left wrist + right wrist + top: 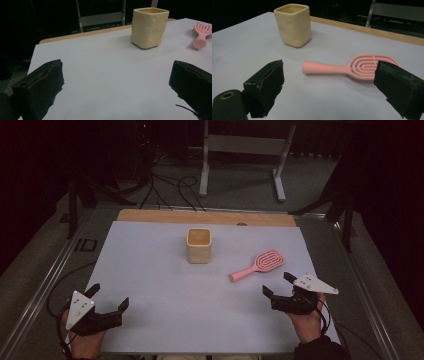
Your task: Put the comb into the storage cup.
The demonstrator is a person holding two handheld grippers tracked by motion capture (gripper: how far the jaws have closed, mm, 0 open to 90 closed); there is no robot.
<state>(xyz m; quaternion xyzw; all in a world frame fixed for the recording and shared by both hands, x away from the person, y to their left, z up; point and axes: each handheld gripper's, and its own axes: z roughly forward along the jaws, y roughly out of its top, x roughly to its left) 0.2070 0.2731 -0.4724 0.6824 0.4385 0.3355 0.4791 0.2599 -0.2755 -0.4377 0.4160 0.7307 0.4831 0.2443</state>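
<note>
A cream square cup (pixel 199 245) stands upright near the middle of the white sheet (pixel 150 270). A pink hairbrush (pixel 257 264) lies flat to its right, handle toward the front left. My left gripper (pixel 108 297) rests open at the sheet's front left corner, far from both. My right gripper (pixel 279 284) is open at the front right, just short of the brush. The left gripper view has the cup (pixel 149 27) ahead and the brush (pixel 202 38) at the right edge. In the right gripper view the brush (pixel 352 67) lies between the spread jaws, with the cup (pixel 293 24) beyond.
The white sheet covers a wooden table whose bare far edge (pixel 205 216) shows. Beyond it are cables (pixel 170 187) on the floor and a white metal frame (pixel 242 157). Grey rails (pixel 45 280) run along both sides of the table.
</note>
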